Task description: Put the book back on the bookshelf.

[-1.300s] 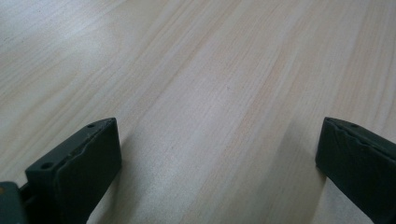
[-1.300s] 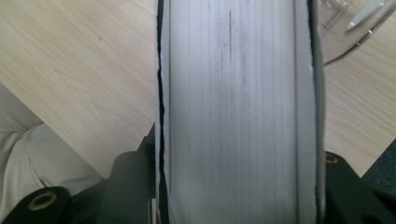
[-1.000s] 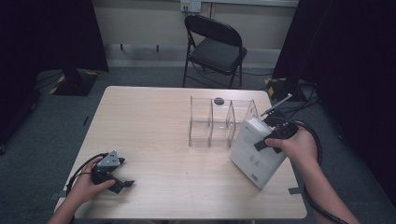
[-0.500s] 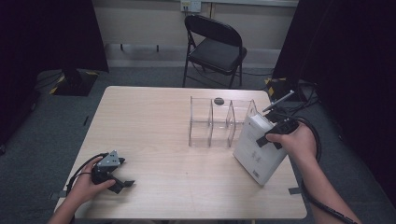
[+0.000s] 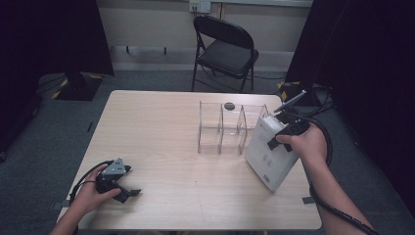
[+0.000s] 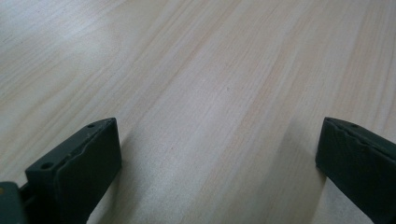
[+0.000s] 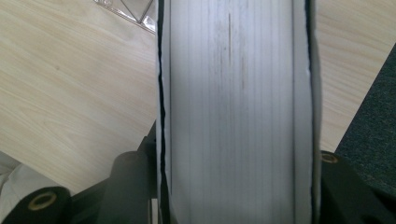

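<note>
On the right side of the table (image 5: 161, 127), my right gripper (image 5: 286, 134) is clamped on a white book (image 5: 266, 152), its jaws pressing both covers with the page edges between them. I hold the book tilted, its lower corner near the table's right edge, just beside the clear divider rack (image 5: 222, 128). My left gripper (image 5: 122, 188) rests on the near left corner, jaws spread wide over bare wood.

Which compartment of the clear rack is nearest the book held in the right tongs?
The rightmost compartment of the clear rack: the white book, tilted in the right tongs, stands just beside it, while the other two lie farther left.
</note>
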Demonstrator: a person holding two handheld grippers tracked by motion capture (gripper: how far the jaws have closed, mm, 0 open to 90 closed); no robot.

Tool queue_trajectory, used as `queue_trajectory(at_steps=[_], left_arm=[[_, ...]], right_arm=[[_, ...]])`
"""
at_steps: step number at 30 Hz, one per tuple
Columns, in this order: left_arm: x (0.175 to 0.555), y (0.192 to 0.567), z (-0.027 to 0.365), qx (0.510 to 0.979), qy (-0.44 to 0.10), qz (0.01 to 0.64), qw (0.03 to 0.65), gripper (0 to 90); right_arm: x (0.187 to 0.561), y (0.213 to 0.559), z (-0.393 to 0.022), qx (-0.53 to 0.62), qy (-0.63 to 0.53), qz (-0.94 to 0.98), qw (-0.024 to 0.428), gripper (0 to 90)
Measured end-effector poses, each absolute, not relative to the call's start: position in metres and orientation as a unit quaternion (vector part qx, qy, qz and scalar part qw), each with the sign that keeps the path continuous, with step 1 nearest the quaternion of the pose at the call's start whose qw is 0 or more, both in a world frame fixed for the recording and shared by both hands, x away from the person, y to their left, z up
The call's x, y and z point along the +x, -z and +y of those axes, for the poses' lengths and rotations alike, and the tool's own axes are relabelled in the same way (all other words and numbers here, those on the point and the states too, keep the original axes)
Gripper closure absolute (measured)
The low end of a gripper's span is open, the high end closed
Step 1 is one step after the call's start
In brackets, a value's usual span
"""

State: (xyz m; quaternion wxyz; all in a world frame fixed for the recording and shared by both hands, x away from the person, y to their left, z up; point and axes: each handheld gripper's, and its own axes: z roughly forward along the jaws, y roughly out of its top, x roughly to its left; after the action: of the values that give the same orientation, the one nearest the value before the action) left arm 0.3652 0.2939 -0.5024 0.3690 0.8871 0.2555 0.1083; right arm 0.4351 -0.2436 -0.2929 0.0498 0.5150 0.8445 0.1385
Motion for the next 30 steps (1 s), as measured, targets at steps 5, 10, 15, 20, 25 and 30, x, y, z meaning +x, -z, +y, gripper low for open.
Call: queue_trajectory(at_steps=[5, 10, 15, 20, 25, 30], left_arm=[[0.365, 0.502, 0.294, 0.887, -0.108, 0.255, 0.369, 0.0], [0.365, 0.503, 0.294, 0.887, -0.104, 0.256, 0.370, 0.0], [0.365, 0.503, 0.294, 0.887, -0.103, 0.256, 0.371, 0.0], [0.365, 0.503, 0.294, 0.887, -0.103, 0.255, 0.371, 0.0], [0.365, 0.503, 0.294, 0.887, -0.103, 0.255, 0.371, 0.0], [0.365, 0.503, 0.294, 0.887, -0.102, 0.256, 0.372, 0.0]], right_arm=[[0.438, 0.292, -0.245, 0.521, -0.139, 0.841, 0.047, 52.1], [0.441, 0.292, -0.245, 0.526, -0.137, 0.838, 0.052, 52.1], [0.443, 0.288, -0.245, 0.530, -0.136, 0.836, 0.052, 52.1], [0.447, 0.286, -0.246, 0.538, -0.140, 0.829, 0.055, 52.1], [0.450, 0.286, -0.246, 0.540, -0.141, 0.828, 0.055, 52.1], [0.454, 0.284, -0.245, 0.548, -0.143, 0.822, 0.058, 52.1]])
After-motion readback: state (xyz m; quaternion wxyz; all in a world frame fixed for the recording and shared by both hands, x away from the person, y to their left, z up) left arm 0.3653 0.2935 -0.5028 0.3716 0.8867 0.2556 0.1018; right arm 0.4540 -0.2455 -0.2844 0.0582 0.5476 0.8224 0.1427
